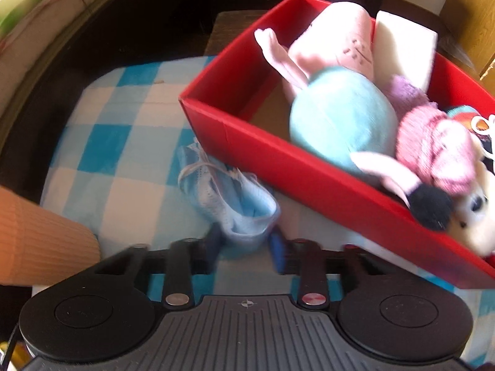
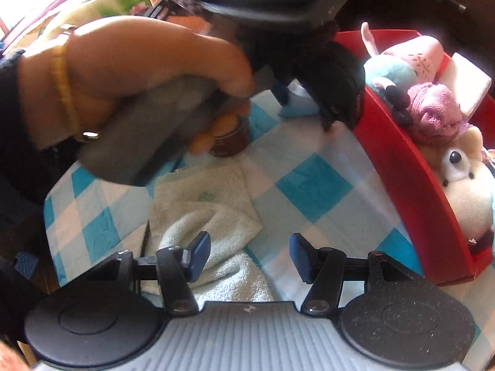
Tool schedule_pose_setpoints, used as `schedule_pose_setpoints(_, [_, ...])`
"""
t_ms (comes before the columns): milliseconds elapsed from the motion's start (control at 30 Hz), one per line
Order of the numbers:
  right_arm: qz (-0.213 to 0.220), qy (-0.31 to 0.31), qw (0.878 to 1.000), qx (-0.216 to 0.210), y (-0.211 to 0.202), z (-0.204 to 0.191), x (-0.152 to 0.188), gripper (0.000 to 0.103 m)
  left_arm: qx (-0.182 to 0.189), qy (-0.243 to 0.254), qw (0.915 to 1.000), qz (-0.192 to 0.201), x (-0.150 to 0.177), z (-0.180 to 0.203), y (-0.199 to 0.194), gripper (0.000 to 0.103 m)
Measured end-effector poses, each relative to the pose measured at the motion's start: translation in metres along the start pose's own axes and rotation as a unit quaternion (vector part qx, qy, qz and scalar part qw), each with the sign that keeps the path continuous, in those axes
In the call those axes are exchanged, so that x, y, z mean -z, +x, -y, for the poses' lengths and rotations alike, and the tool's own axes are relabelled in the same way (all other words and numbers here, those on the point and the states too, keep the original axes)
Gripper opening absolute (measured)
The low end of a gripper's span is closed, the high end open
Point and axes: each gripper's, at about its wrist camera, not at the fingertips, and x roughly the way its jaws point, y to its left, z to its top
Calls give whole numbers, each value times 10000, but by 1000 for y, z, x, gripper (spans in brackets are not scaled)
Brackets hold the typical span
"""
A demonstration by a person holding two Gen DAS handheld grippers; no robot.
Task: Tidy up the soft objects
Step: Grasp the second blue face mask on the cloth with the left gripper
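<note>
Nearest, the right gripper [image 2: 250,255] is hanging wide open and empty over a pale towel [image 2: 213,225] lying on the checked blanket [image 2: 312,185]. Farther off, the left gripper [image 1: 246,249] is closing around a blue knitted sock [image 1: 230,199] just beside the red box [image 1: 309,179], though the blur is hiding whether it grips. Beyond, the box is already holding several plush toys [image 1: 343,117], so the sock and towel seem left.

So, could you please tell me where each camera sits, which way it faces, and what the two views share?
Left wrist: on the left gripper, looking along its fingers at a light-blue knitted bootie between them.
Right wrist: on the right gripper, open over a pale green terry towel; the person's left hand shows.
Shared: red cardboard box of plush toys, blue-checked cloth.
</note>
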Motion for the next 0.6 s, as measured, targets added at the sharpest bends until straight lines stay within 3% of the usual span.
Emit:
schedule_pose_setpoints(133, [44, 319, 9995, 27, -2, 12, 1, 34, 12, 295, 9995, 51, 7, 9, -1, 22])
schedule_pose_setpoints(267, [67, 591, 9982, 61, -10, 25, 6, 34, 327, 319, 9989, 72, 13, 16, -12, 20])
schedule_pose_setpoints(433, [52, 515, 9986, -52, -16, 27, 13, 33, 563, 753, 9955, 103, 38, 25, -34, 16])
schedule_pose_setpoints(533, [-24, 463, 9989, -72, -20, 28, 19, 26, 752, 739, 9944, 25, 49, 19, -44, 15])
schedule_pose_setpoints(600, [-51, 472, 9989, -16, -22, 30, 24, 26, 535, 662, 9963, 139, 51, 18, -49, 16])
